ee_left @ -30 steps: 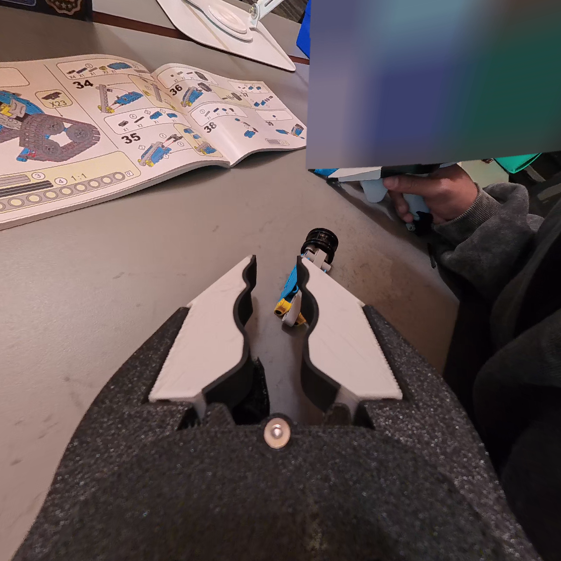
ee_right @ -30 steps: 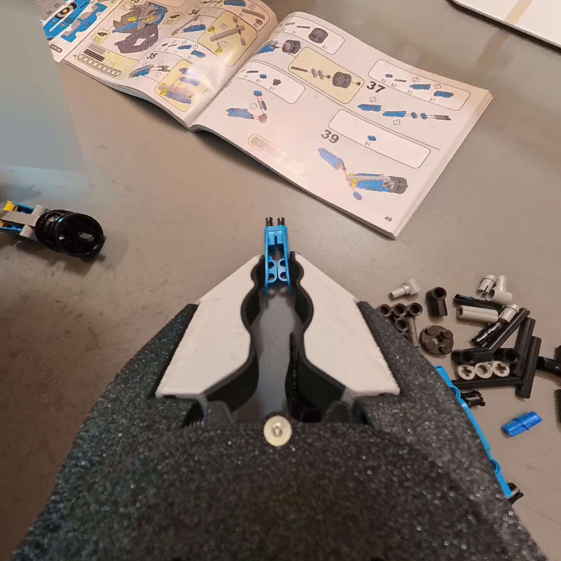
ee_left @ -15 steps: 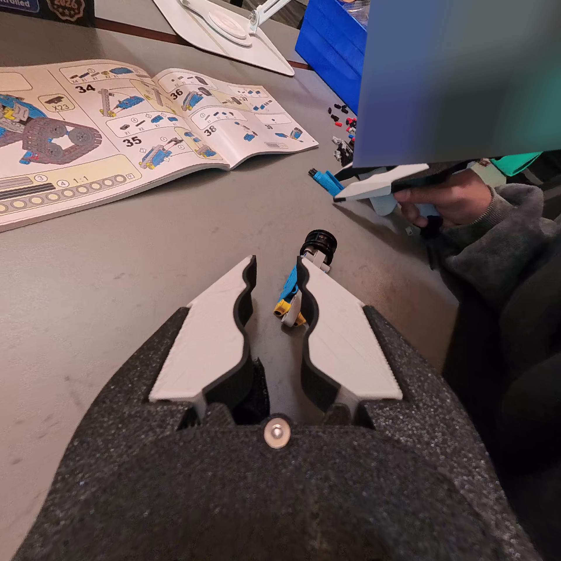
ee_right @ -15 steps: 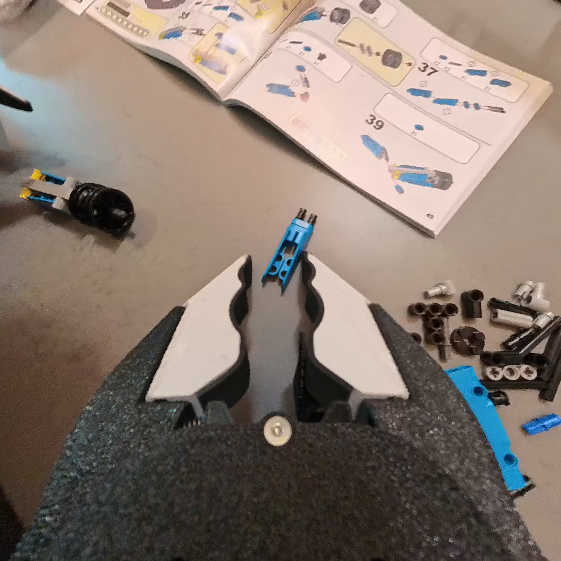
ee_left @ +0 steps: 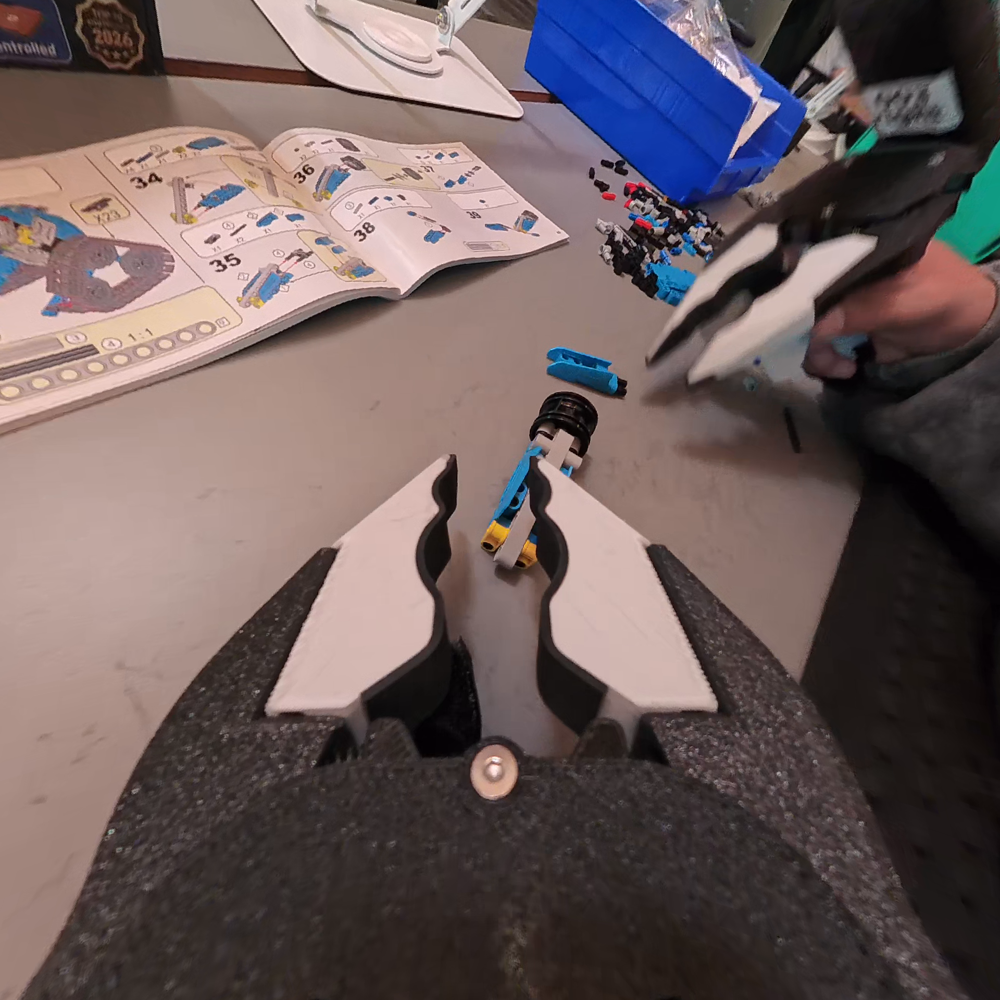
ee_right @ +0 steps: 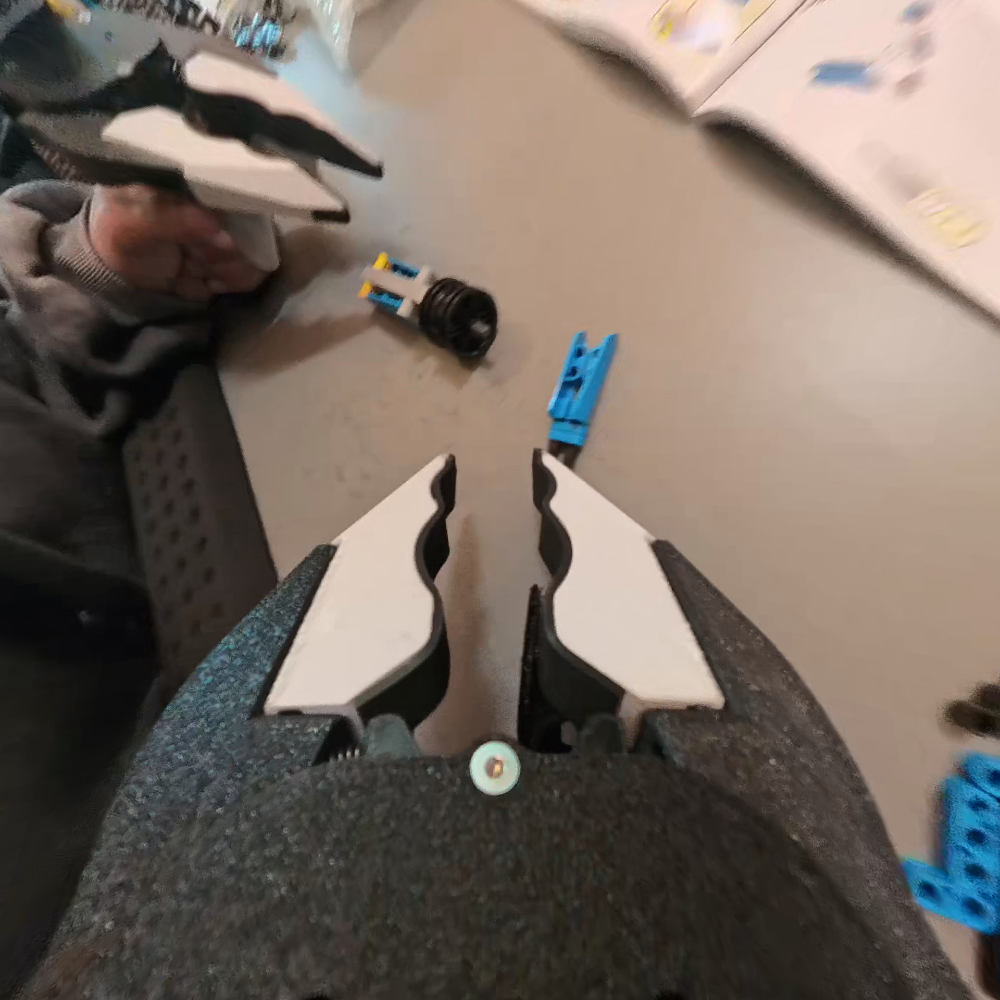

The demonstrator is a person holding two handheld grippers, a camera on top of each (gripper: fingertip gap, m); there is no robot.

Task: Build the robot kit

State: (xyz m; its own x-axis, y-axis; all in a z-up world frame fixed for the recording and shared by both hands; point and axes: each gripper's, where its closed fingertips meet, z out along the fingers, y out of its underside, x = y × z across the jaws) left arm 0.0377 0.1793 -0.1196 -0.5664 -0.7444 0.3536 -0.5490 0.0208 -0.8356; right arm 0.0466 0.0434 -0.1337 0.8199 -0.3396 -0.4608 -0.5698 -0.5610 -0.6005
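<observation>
Grey table carries an open instruction booklet and blue bin. My left gripper hangs parted beside the wheel assembly, possibly touching. My right gripper, parted and empty, sits near the blue piece.

A small wheel assembly, its black ribbed wheel fixed to blue, grey and yellow beams, lay on the grey table, just beside the left gripper, whose fingers stood apart. A loose blue connector piece rested flat nearby, just ahead of the right gripper, likewise spread and empty.
</observation>
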